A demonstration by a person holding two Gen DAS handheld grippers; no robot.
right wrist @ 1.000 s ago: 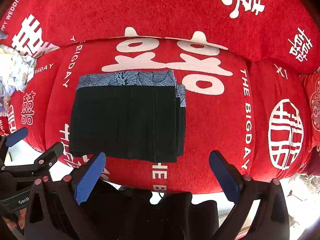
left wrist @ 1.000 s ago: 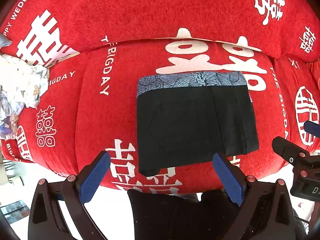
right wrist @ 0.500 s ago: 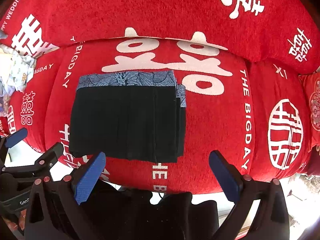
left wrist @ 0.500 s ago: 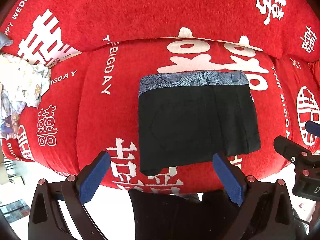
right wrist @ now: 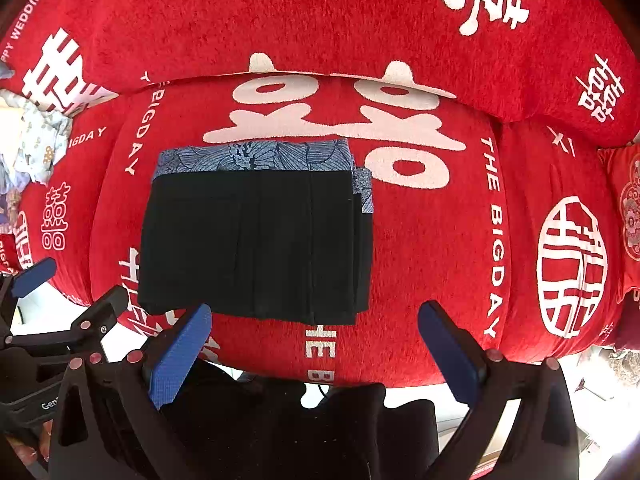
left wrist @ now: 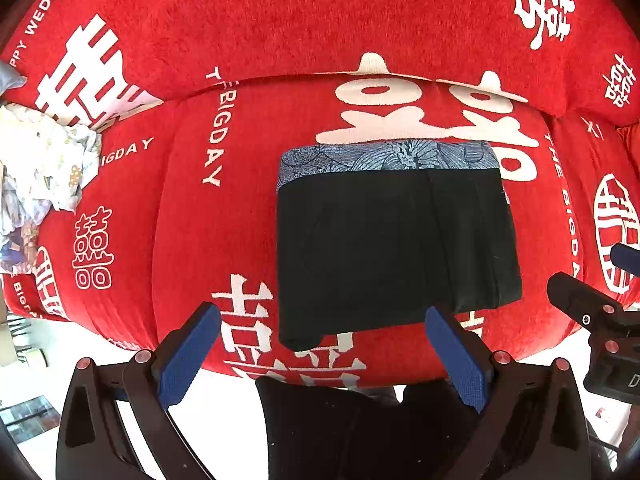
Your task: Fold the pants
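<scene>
While spread wide and gripping nothing, left gripper [left wrist: 320, 340] and right gripper [right wrist: 312, 338] hang back over the near edge of the sofa seat [left wrist: 192, 240], clear of the cloth. Pants [left wrist: 392, 248] lie ahead of the left fingers as a compact dark rectangle, patterned waistband [left wrist: 388, 158] at the far side; seen from the right gripper, same bundle [right wrist: 256, 240] sits ahead and toward the left finger [right wrist: 180, 356], with red cover open beyond the right finger.

Looks folded, probably finished or one tidy-up short.

Risks, as a guess:
- Near left corner [left wrist: 298, 340] droops over the rounded seat edge just ahead of the left gripper; a brush from a fingertip could drag the stack off the front.
- Layers on the right side [right wrist: 362, 240] sit stepped, not flush; a pinch on the top layer alone could peel the fold open.
- Plush cover may catch the bottom layer and skew the stack if pushed.

Room: broad bare seat to either side of the fingers, backrest [right wrist: 320, 20] well beyond the waistband, crumpled pale cloth [left wrist: 44, 168] far off past the left finger. Grippers close to each other, so crossing paths needs care.
</scene>
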